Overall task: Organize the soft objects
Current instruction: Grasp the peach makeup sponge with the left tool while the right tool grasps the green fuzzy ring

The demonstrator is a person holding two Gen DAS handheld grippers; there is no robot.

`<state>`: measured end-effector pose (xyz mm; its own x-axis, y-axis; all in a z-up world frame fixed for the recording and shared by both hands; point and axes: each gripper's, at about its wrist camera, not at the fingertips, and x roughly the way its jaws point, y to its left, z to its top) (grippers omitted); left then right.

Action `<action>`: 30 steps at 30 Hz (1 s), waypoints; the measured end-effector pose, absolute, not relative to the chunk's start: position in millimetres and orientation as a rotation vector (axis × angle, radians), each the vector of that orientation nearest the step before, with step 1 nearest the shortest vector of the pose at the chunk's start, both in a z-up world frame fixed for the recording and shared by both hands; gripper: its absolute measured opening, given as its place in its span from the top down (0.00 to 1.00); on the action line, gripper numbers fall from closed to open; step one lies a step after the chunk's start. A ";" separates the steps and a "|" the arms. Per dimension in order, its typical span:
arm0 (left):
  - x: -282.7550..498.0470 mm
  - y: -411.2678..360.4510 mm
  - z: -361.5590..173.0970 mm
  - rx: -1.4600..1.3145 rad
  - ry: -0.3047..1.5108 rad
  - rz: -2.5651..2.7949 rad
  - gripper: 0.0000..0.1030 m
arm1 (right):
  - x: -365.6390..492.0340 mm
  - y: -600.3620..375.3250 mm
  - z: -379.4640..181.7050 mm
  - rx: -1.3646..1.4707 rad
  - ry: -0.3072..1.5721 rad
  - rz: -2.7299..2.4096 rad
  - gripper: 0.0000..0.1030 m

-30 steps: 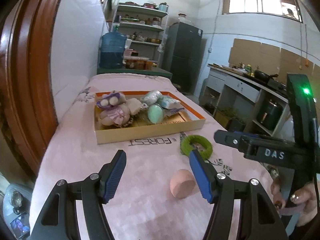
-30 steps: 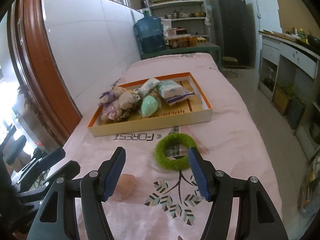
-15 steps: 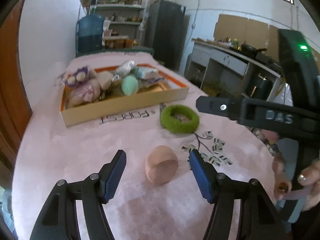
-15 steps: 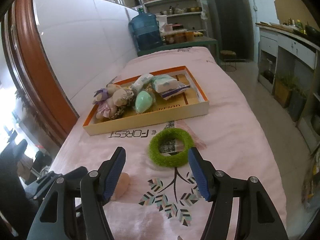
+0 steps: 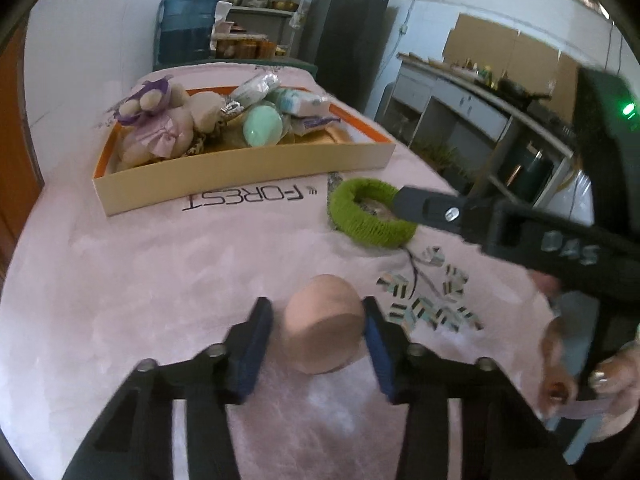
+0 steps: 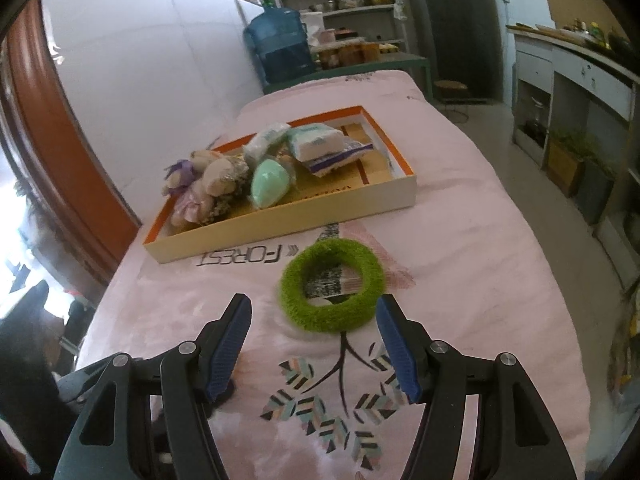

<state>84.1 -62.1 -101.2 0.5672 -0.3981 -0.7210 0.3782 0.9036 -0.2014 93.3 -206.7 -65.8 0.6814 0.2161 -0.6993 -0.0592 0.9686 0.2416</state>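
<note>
A peach sponge egg (image 5: 324, 330) lies on the pink cloth between the fingers of my left gripper (image 5: 316, 344). The right pad touches it and a small gap shows at the left pad. A green fuzzy ring (image 5: 370, 214) lies further on, and in the right wrist view (image 6: 332, 284) it sits just ahead of my open right gripper (image 6: 314, 348). The shallow orange-rimmed box (image 6: 280, 220) holds a teddy bear (image 6: 200, 192), a mint sponge egg (image 6: 270, 182) and white packets (image 6: 316, 144).
The bed's pink cloth (image 6: 460, 264) drops off at the right to the floor. A white wall (image 6: 152, 80) runs along the left. A blue water jug (image 6: 280, 46), shelves and a dark fridge (image 5: 346, 36) stand beyond the bed. The right gripper body (image 5: 520, 232) crosses the left view.
My left gripper has moved forward so the peach egg now sits between its fingers, and the fingers have narrowed around it. My right gripper has moved closer to the green ring.
</note>
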 end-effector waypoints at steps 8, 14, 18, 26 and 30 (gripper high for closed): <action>80.1 -45.0 -96.3 -0.139 0.797 -0.478 0.63 | 108.6 -192.2 -66.2 0.145 0.827 0.210 0.35; 75.7 -44.6 -85.4 -0.128 0.752 -0.460 0.63 | 129.9 -169.3 -74.0 0.046 0.881 0.245 0.37; 75.5 -41.1 -81.1 -0.108 0.738 -0.428 0.63 | 144.0 -163.4 -89.2 0.023 0.954 0.224 0.68; 78.6 -26.8 -79.4 -0.132 0.735 -0.400 0.63 | 150.8 -169.3 -98.1 0.051 0.992 0.204 0.87; 77.8 -27.2 -79.2 -0.131 0.734 -0.404 0.63 | 147.9 -170.0 -94.1 0.061 0.983 0.213 0.87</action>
